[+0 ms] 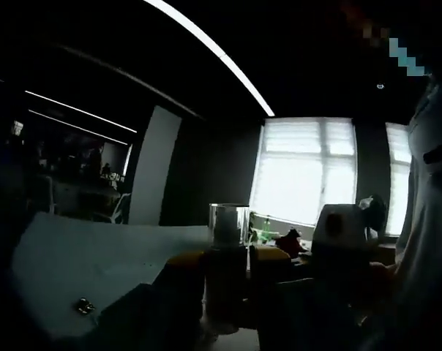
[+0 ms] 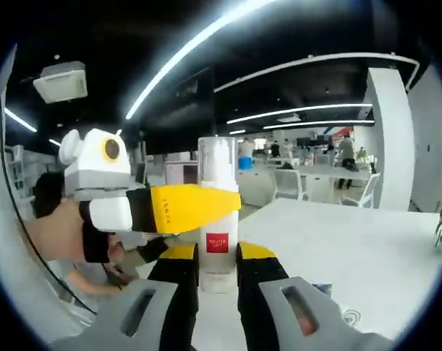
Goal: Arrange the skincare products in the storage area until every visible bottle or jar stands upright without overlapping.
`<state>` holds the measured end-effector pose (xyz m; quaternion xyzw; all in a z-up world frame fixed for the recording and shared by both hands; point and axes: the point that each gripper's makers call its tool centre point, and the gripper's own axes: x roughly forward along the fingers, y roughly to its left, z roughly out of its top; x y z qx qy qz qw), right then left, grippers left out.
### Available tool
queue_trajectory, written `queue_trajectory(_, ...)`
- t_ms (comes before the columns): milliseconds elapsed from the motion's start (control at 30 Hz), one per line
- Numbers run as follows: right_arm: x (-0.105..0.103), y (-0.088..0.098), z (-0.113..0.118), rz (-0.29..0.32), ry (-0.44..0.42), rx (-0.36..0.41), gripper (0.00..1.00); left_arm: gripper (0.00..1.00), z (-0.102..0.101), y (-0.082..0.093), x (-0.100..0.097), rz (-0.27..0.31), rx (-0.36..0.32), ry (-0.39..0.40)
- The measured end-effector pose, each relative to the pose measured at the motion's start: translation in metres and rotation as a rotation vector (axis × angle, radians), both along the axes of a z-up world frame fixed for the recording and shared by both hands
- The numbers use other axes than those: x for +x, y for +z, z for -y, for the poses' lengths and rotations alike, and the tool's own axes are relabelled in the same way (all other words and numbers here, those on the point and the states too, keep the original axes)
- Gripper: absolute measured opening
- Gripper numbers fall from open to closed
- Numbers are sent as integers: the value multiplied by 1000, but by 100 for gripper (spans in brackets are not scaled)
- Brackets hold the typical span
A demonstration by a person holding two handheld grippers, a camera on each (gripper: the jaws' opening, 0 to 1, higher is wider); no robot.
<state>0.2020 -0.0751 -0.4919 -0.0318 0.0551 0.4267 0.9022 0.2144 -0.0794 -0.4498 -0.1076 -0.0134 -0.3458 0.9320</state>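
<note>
A tall white bottle point(image 2: 218, 212) with a red label and a clear cap stands upright between my right gripper's point(image 2: 218, 256) yellow-tipped jaws, which are shut on its lower part. My left gripper point(image 2: 206, 205) reaches in from the left, one yellow jaw lying across the bottle's middle. In the dark left gripper view, the same bottle point(image 1: 227, 234) sits tight between my left gripper's point(image 1: 227, 259) yellow pads. The right gripper's white body point(image 1: 339, 230) shows just to the right.
A white table point(image 2: 353, 241) spreads out beneath and to the right, with a small dark item point(image 2: 323, 290) on it. Another small object point(image 1: 84, 306) lies on the table at left. A person point(image 1: 426, 219) stands close at the right. Desks and chairs stand far behind.
</note>
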Motion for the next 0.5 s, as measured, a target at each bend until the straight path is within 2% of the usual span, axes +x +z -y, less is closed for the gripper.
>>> queue_trajectory(67, 0, -3, 1, 4, -4, -13, 19, 19, 1, -6, -2, 3, 52, 18)
queue_trajectory(167, -1, -5, 2, 12, -12, -30, 19, 18, 3, -8, -5, 7, 61, 21)
queue_trajectory(300, -4, -8, 2, 8, 0, -38, 20, 17, 4, -12, -6, -1, 104, -25)
queue_trajectory(367, -7, -9, 3, 25, 29, -34, 21, 17, 6, -12, -9, -2, 100, -87)
queue_trajectory(400, -12, -11, 3, 25, 74, -41, 22, 17, 7, -8, -10, 6, 84, -130)
queue_trajectory(433, -16, -14, 6, 3, 100, -49, 23, 17, 9, -5, -14, 6, 69, -185)
queue_trajectory(467, -22, -13, 10, -18, 139, -15, 26, 17, 5, 2, -14, 6, 37, -210)
queue_trajectory(500, -25, -12, 14, -28, 166, 8, 29, 17, 5, 4, -16, 10, 45, -254)
